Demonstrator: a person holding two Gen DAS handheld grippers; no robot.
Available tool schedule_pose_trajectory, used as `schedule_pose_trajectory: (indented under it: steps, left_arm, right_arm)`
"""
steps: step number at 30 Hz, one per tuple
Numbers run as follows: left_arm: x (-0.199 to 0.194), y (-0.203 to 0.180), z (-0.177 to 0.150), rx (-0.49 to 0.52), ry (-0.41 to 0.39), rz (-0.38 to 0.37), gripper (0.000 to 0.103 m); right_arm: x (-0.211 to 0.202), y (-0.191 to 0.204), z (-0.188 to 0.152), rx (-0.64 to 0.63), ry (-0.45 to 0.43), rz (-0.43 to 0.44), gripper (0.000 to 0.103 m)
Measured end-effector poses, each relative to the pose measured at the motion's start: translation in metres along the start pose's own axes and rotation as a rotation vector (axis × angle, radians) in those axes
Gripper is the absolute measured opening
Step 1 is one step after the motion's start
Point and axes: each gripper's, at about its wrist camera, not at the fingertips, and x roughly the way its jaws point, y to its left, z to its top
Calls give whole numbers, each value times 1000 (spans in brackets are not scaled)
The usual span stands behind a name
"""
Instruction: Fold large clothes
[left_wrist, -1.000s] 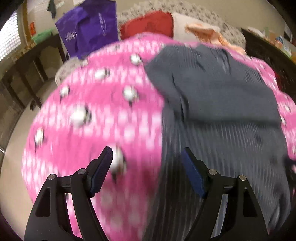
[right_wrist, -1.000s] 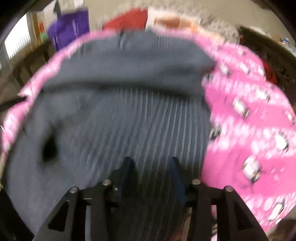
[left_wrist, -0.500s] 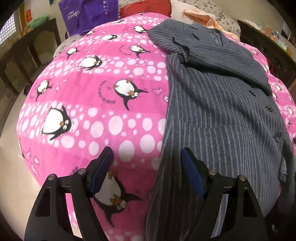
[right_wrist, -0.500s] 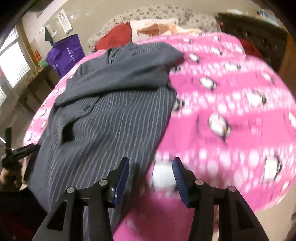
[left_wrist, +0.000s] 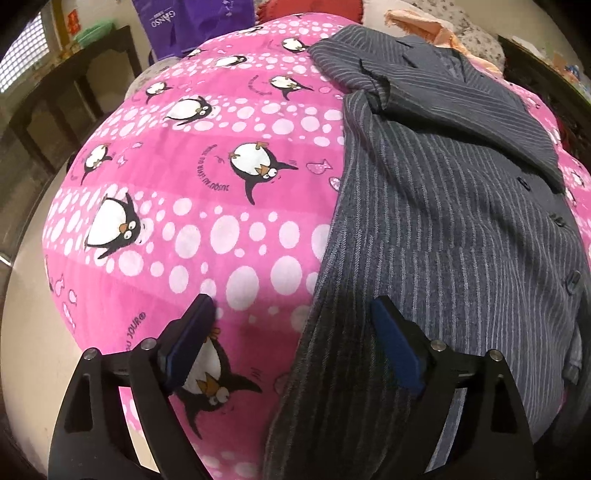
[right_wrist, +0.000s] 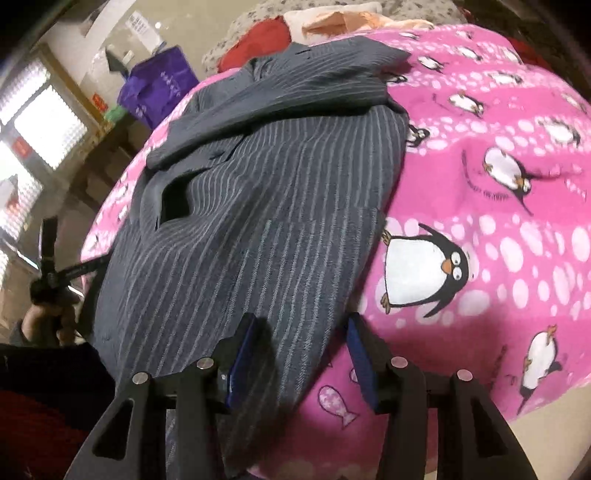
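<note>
The grey pinstriped jacket (left_wrist: 454, 229) lies lengthwise on the bed's pink penguin blanket (left_wrist: 207, 206), collar at the far end and hem hanging over the near edge. Both tongs are released: the left tongs (left_wrist: 291, 332) straddle the hem's left corner, the right tongs (right_wrist: 301, 354) its right corner, equally near.
</note>
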Motion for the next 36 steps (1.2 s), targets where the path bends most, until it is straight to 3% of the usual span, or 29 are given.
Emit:
schedule_pose_trajectory:
  steps: [9,18,26,32,34,36]
  left_arm:
    - [0,0,-1,-22,-1,3,88]
    - [-4,1,-5,-4,11,-23,88]
    - [-24,23,-28,120,11,-223,88]
    - [-24,-5,-28,196,78,-410,85]
    - [-21,-13,-25,247,43,-316,81]
    - [-15,-8,-17,219,36,-265,80]
  right_arm:
    - [4,7,-2,-22,-2,-12,58]
    - [-3,16,-6,-51,-63,48,52]
    - [-3,12,-15,-72,-21,178,52]
    - [1,17,-9,-78,-60,187,52]
    - [3,19,-8,-79,-64,180,52]
    - [3,19,-8,-80,-63,177,52]
